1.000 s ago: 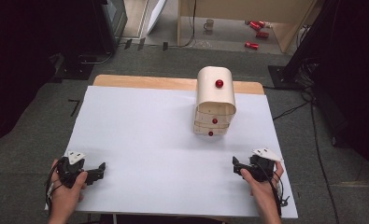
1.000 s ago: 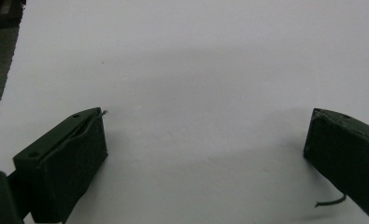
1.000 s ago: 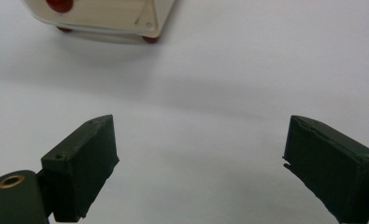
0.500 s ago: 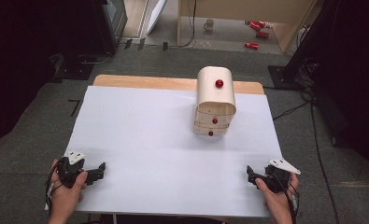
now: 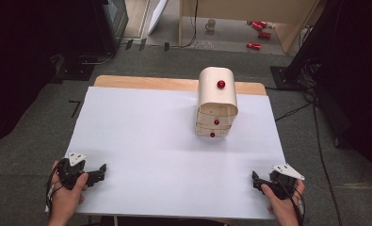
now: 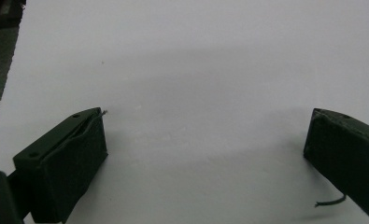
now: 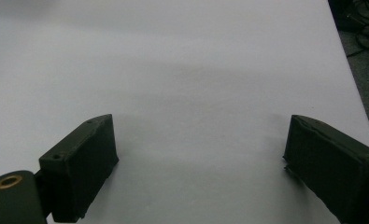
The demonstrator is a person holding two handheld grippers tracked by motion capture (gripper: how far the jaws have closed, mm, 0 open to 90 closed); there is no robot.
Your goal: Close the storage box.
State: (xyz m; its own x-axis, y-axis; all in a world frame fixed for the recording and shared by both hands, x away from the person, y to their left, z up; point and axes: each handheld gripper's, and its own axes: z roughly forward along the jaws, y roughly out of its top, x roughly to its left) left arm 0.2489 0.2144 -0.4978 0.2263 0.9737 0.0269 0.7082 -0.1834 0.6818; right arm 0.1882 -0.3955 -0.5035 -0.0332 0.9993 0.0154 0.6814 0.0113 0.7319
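the right gripper (image 5: pixel 258 181) has been drawn back to 5 o'clock, both grippers held released over the bare counter (image 5: pixel 165 141), the drawer box (image 5: pixel 216 103) untouched.

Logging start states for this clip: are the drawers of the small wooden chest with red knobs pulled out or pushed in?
Pushed in. In the high view the drawer chest stands upright, its drawer fronts flush with the body, red knobs stacked in one line.

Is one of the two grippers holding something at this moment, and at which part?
Nothing is held. The left gripper and the right gripper both have open jaws over the bare white table.
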